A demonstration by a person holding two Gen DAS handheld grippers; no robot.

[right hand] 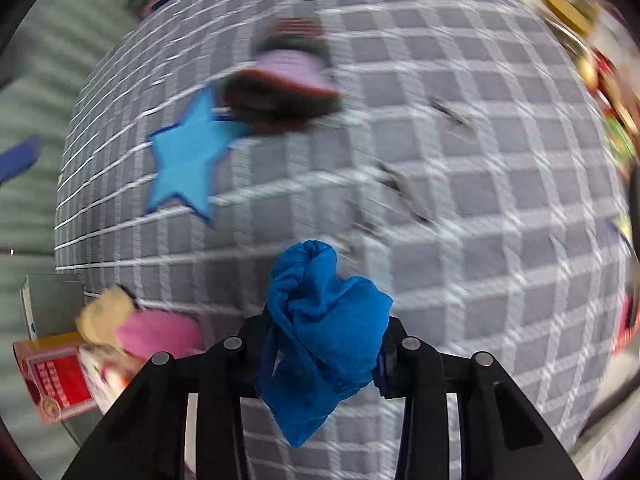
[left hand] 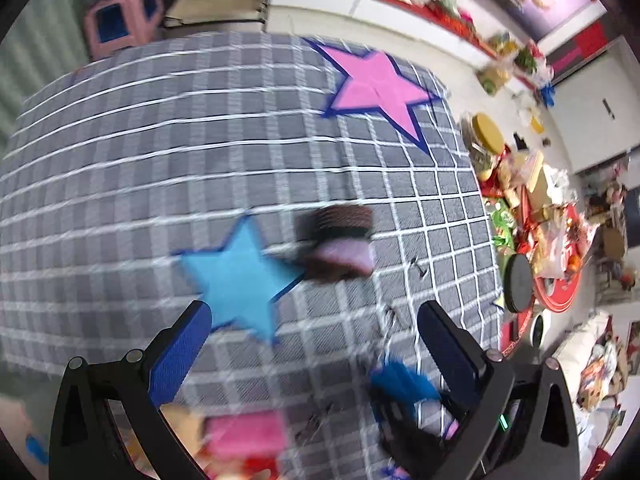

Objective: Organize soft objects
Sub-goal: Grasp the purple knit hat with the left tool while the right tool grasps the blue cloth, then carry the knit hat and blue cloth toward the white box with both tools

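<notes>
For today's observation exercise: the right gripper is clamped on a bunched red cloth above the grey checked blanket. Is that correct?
Not quite: the cloth is blue, not red. The right wrist view shows the right gripper clamped on it above the grey checked blanket.

You've got a grey cloth [left hand: 168,152] with a white grid pattern, carrying a pink star [left hand: 376,88] edged dark blue and a light blue star [left hand: 240,276] edged darker blue. Your right gripper [right hand: 324,332] is black and clamps a bright blue fabric [right hand: 324,320]; your left gripper [left hand: 312,328] is black with blue pads [left hand: 176,356]. The folded pile [left hand: 340,240] shows dark brown, maroon and lilac layers.
</notes>
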